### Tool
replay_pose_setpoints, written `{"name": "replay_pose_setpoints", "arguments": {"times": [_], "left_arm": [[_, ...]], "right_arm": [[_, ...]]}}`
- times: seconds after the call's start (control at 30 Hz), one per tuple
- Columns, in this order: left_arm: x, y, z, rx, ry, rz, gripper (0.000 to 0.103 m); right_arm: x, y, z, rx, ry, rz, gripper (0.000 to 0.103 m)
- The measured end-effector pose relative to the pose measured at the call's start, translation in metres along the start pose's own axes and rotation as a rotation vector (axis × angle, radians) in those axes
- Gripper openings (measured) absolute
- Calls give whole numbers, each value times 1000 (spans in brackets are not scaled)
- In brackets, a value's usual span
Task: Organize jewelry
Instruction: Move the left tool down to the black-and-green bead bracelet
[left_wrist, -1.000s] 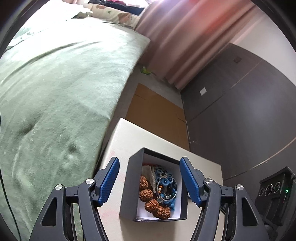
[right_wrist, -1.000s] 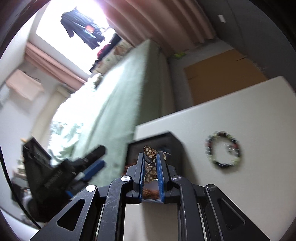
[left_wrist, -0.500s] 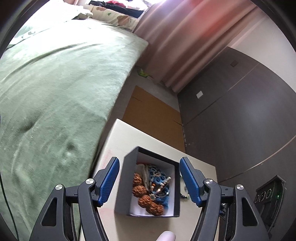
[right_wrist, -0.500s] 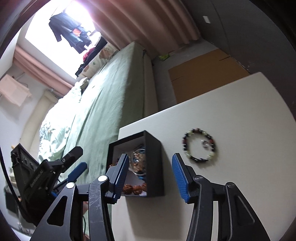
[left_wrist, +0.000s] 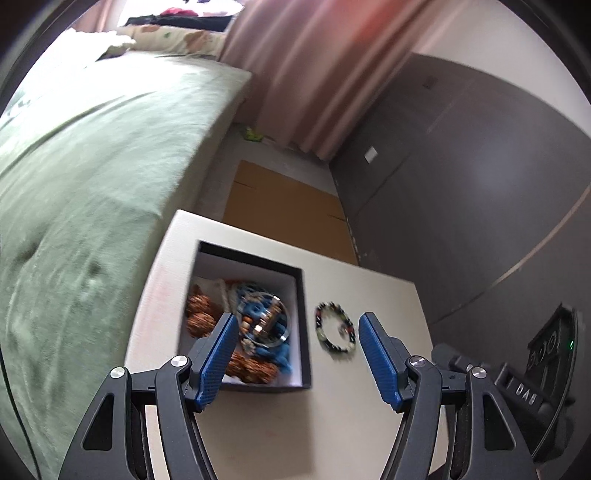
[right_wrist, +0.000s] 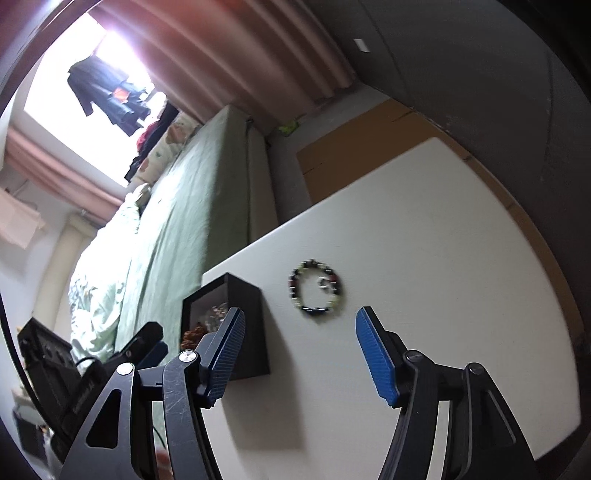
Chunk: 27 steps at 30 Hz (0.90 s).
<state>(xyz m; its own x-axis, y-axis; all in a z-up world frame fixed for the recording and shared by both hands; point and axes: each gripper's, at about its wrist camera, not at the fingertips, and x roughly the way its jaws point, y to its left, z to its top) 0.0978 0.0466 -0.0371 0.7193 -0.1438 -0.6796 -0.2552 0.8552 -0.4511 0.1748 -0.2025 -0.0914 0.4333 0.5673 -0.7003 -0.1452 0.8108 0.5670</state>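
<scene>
Both the left gripper (left_wrist: 295, 354) and right gripper (right_wrist: 299, 356) gape empty, the right facing the beaded bracelet (right_wrist: 314, 291) lying just right of the black box (left_wrist: 304, 332), apparently the next piece to go in.

Our left gripper (left_wrist: 297, 354): lower centre of frame, jaws spread wide, holding nothing. Our right gripper (right_wrist: 301, 354): lower centre of frame, jaws likewise spread, holding nothing.

Your worktop (left_wrist: 343, 424): off-white, rectangular, beside green-covered bed (left_wrist: 74, 177). Black open box (left_wrist: 306, 332) sits on it near bed-side edge, white inside, holding beaded jewelry. Beaded bracelet (left_wrist: 335, 331) lies flat on worktop just beside box, apart from it. Floor beyond far edge carries flattened cardboard (left_wrist: 288, 218).
</scene>
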Motion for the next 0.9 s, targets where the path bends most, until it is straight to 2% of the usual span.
{"name": "replay_pose_setpoints", "arguments": {"times": [0.17,0.33,0.5,0.6,0.73,0.8,0.9], "left_arm": [[6,-31,-11,113,32,63,68],[17,-61,-16,199,73,70,68],[33,-94,-16,298,100,114,66],[48,-106,-15,330,133,132,58],[71,-115,-18,333,194,142,47],[80,-119,-20,323,212,136,45],[94,-126,-25,347,229,169,38]], "right_arm": [[-14,-18,6,16,8,-34,63],[-31,-41,14,37,8,-58,63],[-38,-66,21,106,19,-68,63],[-39,-73,23,105,42,-101,63],[-47,-87,27,137,36,-94,63],[-50,-94,29,148,30,-100,63],[-53,-104,31,170,27,-104,63]]}}
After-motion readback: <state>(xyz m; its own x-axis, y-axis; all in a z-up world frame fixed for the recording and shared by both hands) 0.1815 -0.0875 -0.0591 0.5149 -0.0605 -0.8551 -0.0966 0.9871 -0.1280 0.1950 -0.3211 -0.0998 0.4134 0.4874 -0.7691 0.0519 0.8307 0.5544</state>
